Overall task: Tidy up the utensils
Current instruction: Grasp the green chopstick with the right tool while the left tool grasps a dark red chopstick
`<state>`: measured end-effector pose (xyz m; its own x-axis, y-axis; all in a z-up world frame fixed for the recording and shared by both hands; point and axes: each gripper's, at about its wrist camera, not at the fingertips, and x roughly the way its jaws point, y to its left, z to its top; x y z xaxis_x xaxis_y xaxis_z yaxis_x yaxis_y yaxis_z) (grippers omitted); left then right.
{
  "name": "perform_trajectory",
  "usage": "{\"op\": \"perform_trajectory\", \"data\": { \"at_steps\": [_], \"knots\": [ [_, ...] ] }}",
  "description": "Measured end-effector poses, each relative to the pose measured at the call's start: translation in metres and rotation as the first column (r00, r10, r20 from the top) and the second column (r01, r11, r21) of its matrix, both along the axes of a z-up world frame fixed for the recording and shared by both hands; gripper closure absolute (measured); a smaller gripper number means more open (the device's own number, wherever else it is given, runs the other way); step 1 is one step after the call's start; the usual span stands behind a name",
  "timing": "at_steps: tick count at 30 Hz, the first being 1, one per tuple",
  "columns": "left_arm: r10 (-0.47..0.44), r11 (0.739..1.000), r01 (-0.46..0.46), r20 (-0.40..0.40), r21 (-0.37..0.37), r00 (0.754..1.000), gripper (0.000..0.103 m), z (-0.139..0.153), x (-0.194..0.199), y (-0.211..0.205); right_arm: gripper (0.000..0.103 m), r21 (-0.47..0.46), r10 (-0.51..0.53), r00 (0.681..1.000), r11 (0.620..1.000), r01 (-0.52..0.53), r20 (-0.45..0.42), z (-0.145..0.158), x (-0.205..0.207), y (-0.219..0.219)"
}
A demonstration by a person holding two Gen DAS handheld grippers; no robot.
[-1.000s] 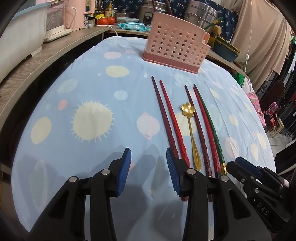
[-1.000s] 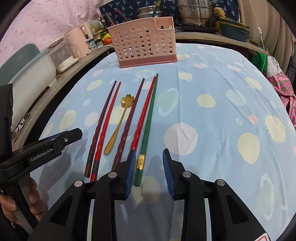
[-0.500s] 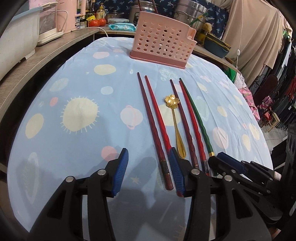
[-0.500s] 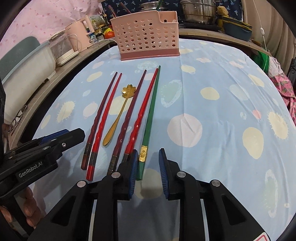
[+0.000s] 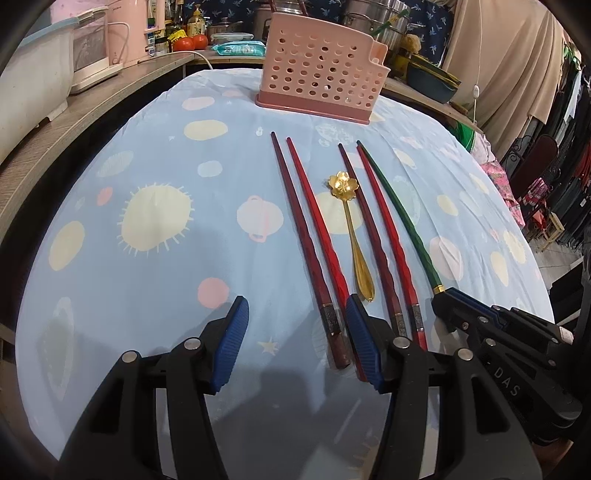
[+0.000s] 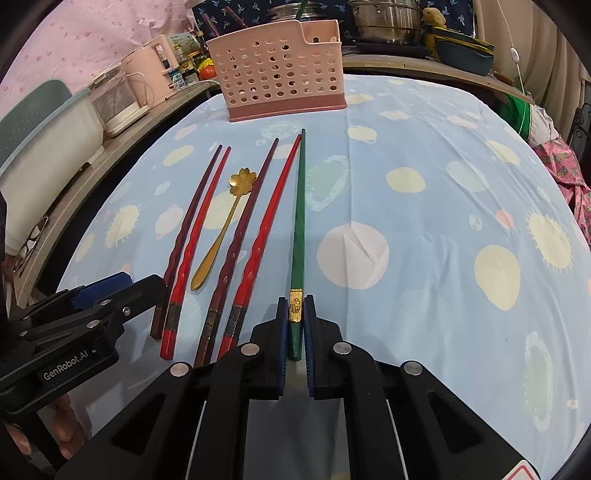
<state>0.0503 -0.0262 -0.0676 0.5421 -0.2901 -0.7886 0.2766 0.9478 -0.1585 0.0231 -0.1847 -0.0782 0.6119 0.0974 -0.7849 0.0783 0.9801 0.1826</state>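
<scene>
A pink perforated utensil basket (image 5: 319,72) (image 6: 279,75) stands at the far end of the table. Several red and dark red chopsticks (image 5: 314,229) (image 6: 192,240), a gold flower spoon (image 5: 351,229) (image 6: 225,229) and a green chopstick (image 5: 399,214) (image 6: 300,221) lie side by side on the blue cloth. My right gripper (image 6: 295,321) (image 5: 448,301) is shut on the green chopstick's near end, which rests on the cloth. My left gripper (image 5: 297,325) (image 6: 110,291) is open over the near ends of the leftmost chopsticks.
A wooden counter (image 5: 74,122) with a pink kettle (image 6: 155,70), a white appliance and tomatoes runs along the left. Pots (image 6: 388,18) and a dark bowl (image 6: 463,53) sit behind the basket. The tablecloth (image 6: 443,206) spreads to the right.
My right gripper has moved forward and closed its jaws on the green chopstick's end. My left gripper has drawn back slightly, staying open.
</scene>
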Motion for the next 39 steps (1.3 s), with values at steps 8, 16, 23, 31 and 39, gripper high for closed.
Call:
{"op": "perform_trajectory", "data": {
  "at_steps": [8,16,23,31,39],
  "knots": [
    [-0.010,0.999,0.009,0.017,0.036,1.000,0.052,-0.003,-0.001,-0.004,0.096,0.000,-0.001,1.000,1.000,0.001,0.000,0.000,-0.001,0.000],
    [-0.007,0.999,0.006,0.029,0.044,1.000,0.060,-0.004,-0.003,-0.001,0.096,0.000,0.000,1.000,1.000,0.000,0.000,0.000,-0.001,-0.001],
    [-0.005,0.999,0.004,0.031,0.043,1.000,0.072,-0.004,-0.004,0.005,0.096,0.001,-0.001,1.000,1.000,0.001,0.000,0.000,-0.001,-0.001],
    [-0.019,1.000,0.019,0.013,0.023,1.000,0.095,-0.004,-0.003,0.009,0.096,0.001,-0.001,1.000,1.000,0.001,0.000,0.000,-0.001,-0.002],
    [-0.011,1.000,0.010,-0.001,-0.012,1.000,0.096,0.000,-0.004,0.016,0.096,0.012,-0.016,1.000,1.000,0.016,0.001,0.003,-0.004,-0.007]
  ]
}}
